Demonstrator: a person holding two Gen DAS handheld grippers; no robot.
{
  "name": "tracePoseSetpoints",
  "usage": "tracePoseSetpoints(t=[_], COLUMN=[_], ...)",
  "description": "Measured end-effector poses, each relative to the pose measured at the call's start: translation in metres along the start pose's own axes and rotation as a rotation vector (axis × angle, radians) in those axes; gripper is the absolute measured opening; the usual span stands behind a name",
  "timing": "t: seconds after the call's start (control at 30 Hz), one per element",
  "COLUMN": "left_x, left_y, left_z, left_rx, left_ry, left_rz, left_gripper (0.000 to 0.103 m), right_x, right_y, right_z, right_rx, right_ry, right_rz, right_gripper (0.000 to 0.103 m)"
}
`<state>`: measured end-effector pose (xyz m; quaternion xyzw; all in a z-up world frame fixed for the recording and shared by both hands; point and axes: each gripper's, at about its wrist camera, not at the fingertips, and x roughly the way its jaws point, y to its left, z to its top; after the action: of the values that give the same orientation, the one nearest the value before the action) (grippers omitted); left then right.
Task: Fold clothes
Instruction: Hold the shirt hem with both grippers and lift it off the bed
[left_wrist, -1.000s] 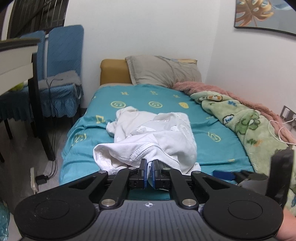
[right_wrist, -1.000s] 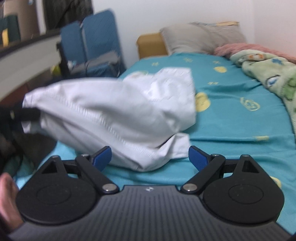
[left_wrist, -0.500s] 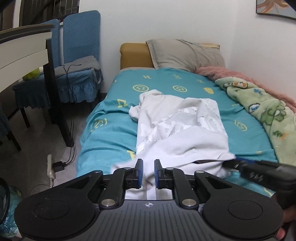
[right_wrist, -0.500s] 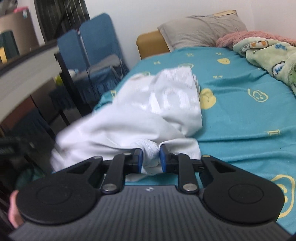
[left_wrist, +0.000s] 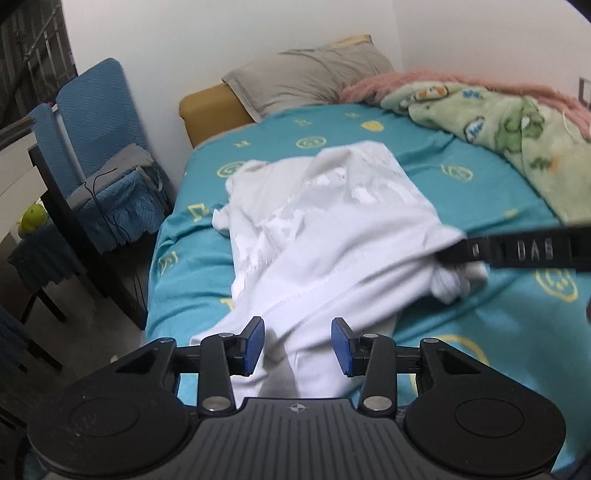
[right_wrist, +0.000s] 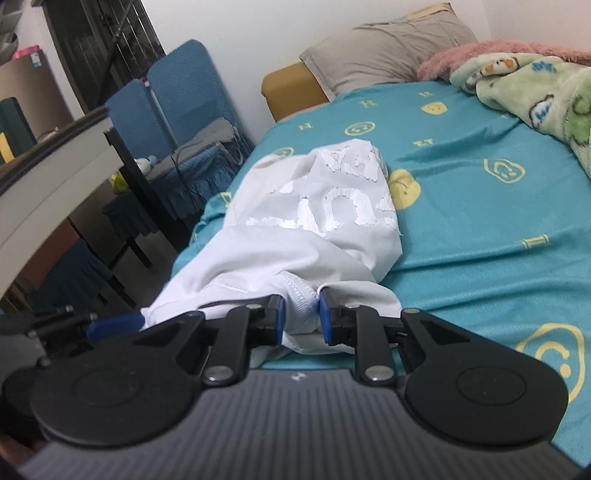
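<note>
A white T-shirt (left_wrist: 325, 229) with white lettering lies crumpled on the teal bed sheet (left_wrist: 480, 184); it also shows in the right wrist view (right_wrist: 317, 225). My left gripper (left_wrist: 297, 345) is open, its blue pads either side of the shirt's near hem without pinching it. My right gripper (right_wrist: 301, 319) is shut on a ribbed edge of the shirt near the bed's front. In the left wrist view the right gripper's black finger (left_wrist: 517, 251) reaches into the shirt from the right.
A grey pillow (left_wrist: 310, 79) and yellow headboard (left_wrist: 210, 110) are at the far end. A green and pink blanket (left_wrist: 517, 133) lies along the right side. Blue chairs (left_wrist: 99, 122) and a dark table (right_wrist: 55, 166) stand left of the bed.
My left gripper has opened and let go of the shirt's hem. My right gripper stays shut on the shirt and both have shifted along the bed's near edge.
</note>
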<state>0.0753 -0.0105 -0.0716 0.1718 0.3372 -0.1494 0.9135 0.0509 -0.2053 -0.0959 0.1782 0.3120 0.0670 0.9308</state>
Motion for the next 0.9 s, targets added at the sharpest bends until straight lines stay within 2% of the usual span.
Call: tracePoseSetpoints(t=[0.13, 0.27, 0.4, 0.63, 0.73, 0.8, 0.9], left_x=[-0.001, 0.005, 0.017, 0.028, 0.029, 0.028, 0.026], left_y=[-0.002, -0.021, -0.043, -0.049, -0.049, -0.046, -0.043], left_z=[0.005, 0.010, 0.012, 0.017, 0.018, 0.017, 0.016], left_rx=[-0.004, 0.065, 0.150, 0.162, 0.170, 0.163, 0.148], left_ry=[-0.049, -0.082, -0.117, -0.200, -0.201, -0.195, -0.190], left_rz=[-0.054, -0.101, -0.083, -0.028, -0.025, -0.027, -0.044], left_gripper=[0.042, 0.044, 0.044, 0.047, 0.047, 0.043, 0.023], right_x=[0.002, 0.004, 0.004, 0.002, 0.003, 0.004, 0.003], right_y=[-0.001, -0.003, -0.006, -0.011, -0.014, -0.015, -0.015], right_z=[-0.001, 0.000, -0.002, -0.002, -0.002, -0.002, -0.002], right_rx=[0.013, 0.036, 0.060, 0.091, 0.114, 0.126, 0.132], right_ry=[0.014, 0.022, 0.024, 0.021, 0.028, 0.031, 0.028], right_rz=[-0.005, 0.001, 0.009, 0.017, 0.020, 0.021, 0.021], right_gripper=[0.022, 0.022, 0.022, 0.022, 0.023, 0.023, 0.023])
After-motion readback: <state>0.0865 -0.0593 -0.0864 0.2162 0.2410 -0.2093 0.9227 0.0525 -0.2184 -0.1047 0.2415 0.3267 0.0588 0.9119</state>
